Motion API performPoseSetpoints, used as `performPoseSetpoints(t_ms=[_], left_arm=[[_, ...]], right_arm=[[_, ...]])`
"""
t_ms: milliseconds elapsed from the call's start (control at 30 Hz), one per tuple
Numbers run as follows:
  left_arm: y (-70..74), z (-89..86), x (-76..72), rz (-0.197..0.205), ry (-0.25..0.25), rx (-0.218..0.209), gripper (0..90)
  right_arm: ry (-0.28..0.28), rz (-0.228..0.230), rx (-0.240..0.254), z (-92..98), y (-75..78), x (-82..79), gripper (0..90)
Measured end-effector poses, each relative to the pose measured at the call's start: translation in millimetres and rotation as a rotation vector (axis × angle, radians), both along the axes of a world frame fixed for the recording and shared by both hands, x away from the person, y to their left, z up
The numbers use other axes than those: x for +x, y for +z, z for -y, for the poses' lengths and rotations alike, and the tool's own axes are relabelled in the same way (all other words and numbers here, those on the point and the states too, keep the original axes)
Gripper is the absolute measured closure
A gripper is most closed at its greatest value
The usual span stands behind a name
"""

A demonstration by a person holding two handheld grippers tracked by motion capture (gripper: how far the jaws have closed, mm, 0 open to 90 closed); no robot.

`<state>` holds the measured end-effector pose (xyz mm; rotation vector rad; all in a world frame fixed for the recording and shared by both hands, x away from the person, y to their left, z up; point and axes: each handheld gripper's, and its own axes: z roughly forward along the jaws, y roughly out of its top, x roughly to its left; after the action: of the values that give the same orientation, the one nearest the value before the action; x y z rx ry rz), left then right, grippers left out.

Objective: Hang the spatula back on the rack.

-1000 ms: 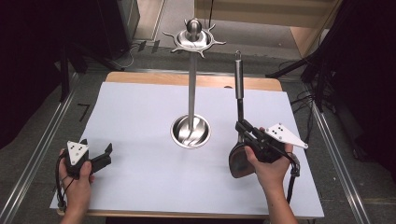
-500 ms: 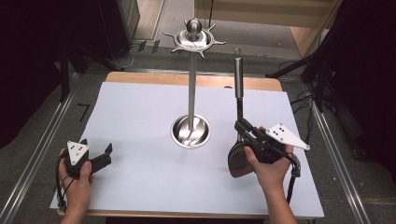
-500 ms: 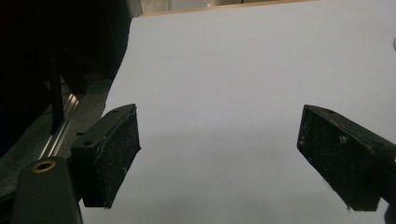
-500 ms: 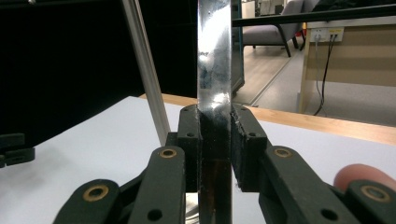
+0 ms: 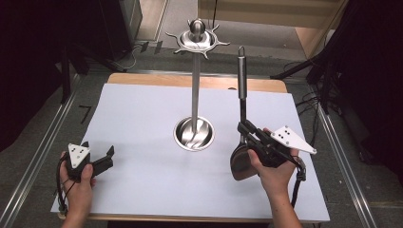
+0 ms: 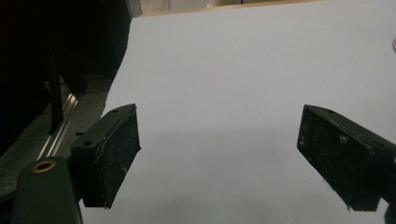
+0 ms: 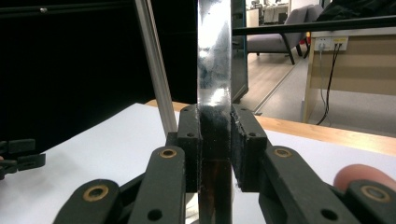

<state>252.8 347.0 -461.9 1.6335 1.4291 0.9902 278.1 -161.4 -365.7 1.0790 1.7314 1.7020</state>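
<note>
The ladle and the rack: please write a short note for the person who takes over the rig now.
Right gripper: shut on the ladle, clamped low on its handle, just above the bowl; the handle stands upright.
Left gripper: open, holding nothing, at the near left of the white table.
Rack: steel stand at the table centre, round base, ring of hooks on top.
Done: ladle is gripped and stood upright to the right of the rack.
Left: it hangs on no hook yet; probably lift it and hook the loop at the handle's top onto the ring.
</note>
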Motion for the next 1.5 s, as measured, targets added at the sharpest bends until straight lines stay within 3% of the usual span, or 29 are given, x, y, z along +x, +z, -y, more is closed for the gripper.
performPoseSetpoints(t_ms=[733,1500], left_arm=[[-0.1,0.4,-0.3,0.003,0.001,0.002,13.9],[-0.1,0.2,-0.8,0.01,0.001,0.002,13.9]], right_arm=[[0.042,0.052,0.009,-10.8,15.3,-5.9,77.0],[0.059,0.046,-0.004,-20.6,13.0,-1.1,77.0]])
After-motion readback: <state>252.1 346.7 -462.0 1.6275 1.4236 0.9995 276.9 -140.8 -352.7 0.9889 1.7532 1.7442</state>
